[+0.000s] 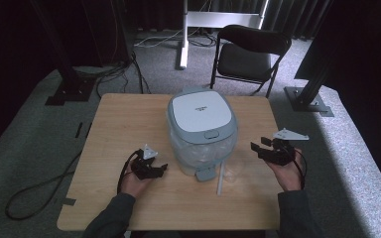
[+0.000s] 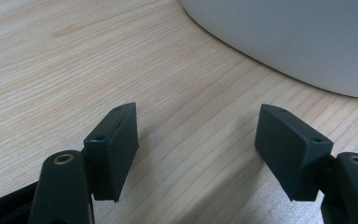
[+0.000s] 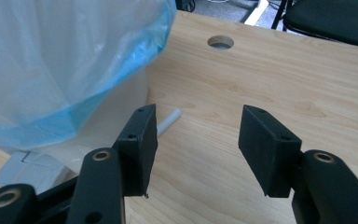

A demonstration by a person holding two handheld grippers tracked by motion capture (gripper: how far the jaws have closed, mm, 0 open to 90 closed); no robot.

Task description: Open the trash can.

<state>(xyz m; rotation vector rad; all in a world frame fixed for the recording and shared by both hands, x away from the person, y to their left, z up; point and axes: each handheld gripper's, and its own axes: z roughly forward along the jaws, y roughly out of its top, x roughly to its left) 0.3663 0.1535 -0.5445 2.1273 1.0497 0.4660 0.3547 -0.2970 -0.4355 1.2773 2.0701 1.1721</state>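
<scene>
The lidded bin [image 1: 202,130] stands upright mid-table [image 1: 124,124], pedal toward the person, flanked by left tongs [image 1: 155,168] and right tongs [image 1: 261,147], both wide, empty.

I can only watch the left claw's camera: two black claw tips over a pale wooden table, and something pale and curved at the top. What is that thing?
Observer: From the high view, it's a small grey plastic bin with a white lid.
Visitor: Is anything inside it?
Observer: The right claw's camera shows a translucent plastic liner with a blue edge hanging over the bin's side.
Visitor: Where's the other claw?
Observer: The right claw is open, on the far side of the bin from yours.
Visitor: Anything else lying about?
Observer: A thin white tube lies in front of the bin, nearer that claw.
</scene>
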